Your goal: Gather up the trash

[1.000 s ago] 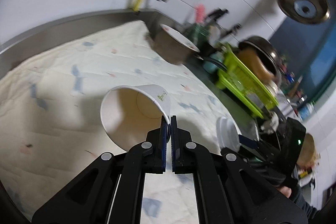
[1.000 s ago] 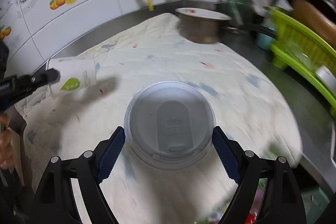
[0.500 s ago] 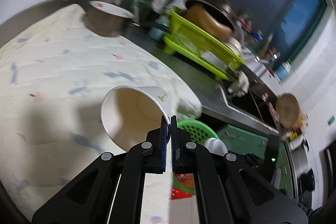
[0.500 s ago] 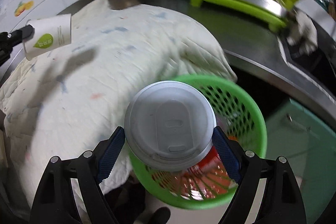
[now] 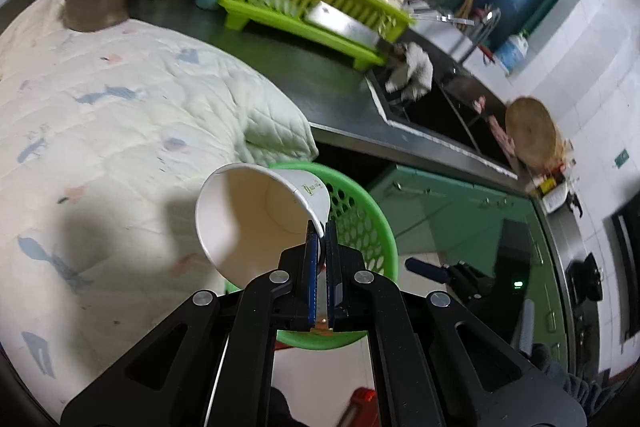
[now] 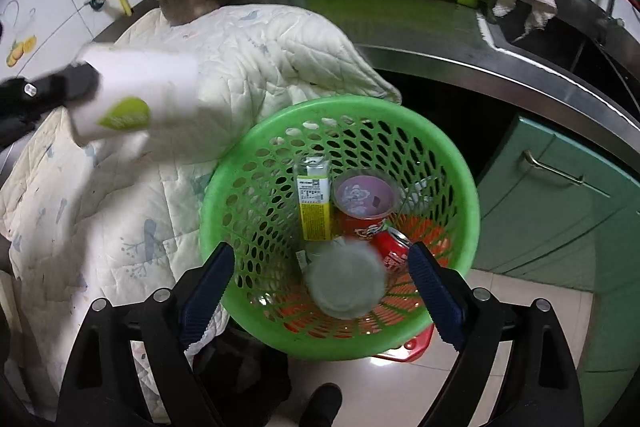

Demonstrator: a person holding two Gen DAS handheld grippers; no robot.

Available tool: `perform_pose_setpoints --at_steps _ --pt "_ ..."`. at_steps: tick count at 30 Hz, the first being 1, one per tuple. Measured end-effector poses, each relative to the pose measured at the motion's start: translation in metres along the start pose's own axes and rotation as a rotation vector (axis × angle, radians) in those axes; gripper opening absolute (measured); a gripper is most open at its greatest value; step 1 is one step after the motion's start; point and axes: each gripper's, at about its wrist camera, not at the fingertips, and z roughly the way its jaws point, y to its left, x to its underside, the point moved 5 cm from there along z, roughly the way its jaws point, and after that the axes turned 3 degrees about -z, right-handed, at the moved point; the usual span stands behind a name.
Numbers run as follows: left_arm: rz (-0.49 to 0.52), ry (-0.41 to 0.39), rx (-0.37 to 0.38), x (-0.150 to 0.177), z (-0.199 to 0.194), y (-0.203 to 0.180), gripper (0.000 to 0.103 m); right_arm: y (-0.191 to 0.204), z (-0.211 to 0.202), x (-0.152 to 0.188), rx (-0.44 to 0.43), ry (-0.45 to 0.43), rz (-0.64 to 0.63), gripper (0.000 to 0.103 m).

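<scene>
Jaws: left gripper (image 5: pixel 321 239) clamped white paper cup's (image 5: pixel 256 219) rim | right gripper (image 6: pixel 318 275) spread wide, empty | grey plastic lid (image 6: pixel 345 281) blurred inside green perforated basket (image 6: pixel 460 195)

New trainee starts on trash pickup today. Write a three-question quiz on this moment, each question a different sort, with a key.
1. True or false: the left gripper is pinching the rim of the paper cup.
2. Multiple choice: the right gripper is A) shut on the lid, B) open above the green basket, C) shut on a can.
3. Short answer: where is the plastic lid now?

Key
1. True: its fingers are shut on the cup wall.
2. B: its jaws stand wide apart with nothing between them.
3. Free of the gripper, blurred, inside the basket mouth above the red can and the yellow carton.
</scene>
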Motion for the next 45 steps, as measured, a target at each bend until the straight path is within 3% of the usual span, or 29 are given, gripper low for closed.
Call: perform_pose_setpoints --at_steps 12,21,22,24,25,34,45 --pt "0.028 0.137 -0.042 0.023 0.048 -0.012 0.002 -0.016 -0.034 0.008 -0.011 -0.076 0.072 0.085" --pt "0.031 0.208 -0.079 0.04 0.069 -0.008 0.006 -0.019 -0.044 0.018 -0.017 -0.086 0.1 0.085" --pt "0.028 0.212 -0.077 0.041 0.07 -0.008 0.01 -0.019 -0.044 0.019 -0.019 -0.086 0.1 0.085" --pt "0.032 0.21 -0.088 0.042 0.069 -0.008 0.032 -0.018 -0.045 0.019 -0.018 -0.088 0.097 0.085" --pt "0.034 0.205 -0.092 0.042 0.068 -0.008 0.035 -0.018 -0.046 0.019 -0.018 -0.091 0.098 0.085" --pt "0.045 0.156 -0.102 0.033 0.048 -0.012 0.048 -0.01 -0.05 0.015 -0.025 -0.099 0.085 0.085" --pt "0.012 0.061 -0.184 0.02 0.009 0.01 0.072 0.007 -0.055 0.005 -0.038 -0.109 0.056 0.086"
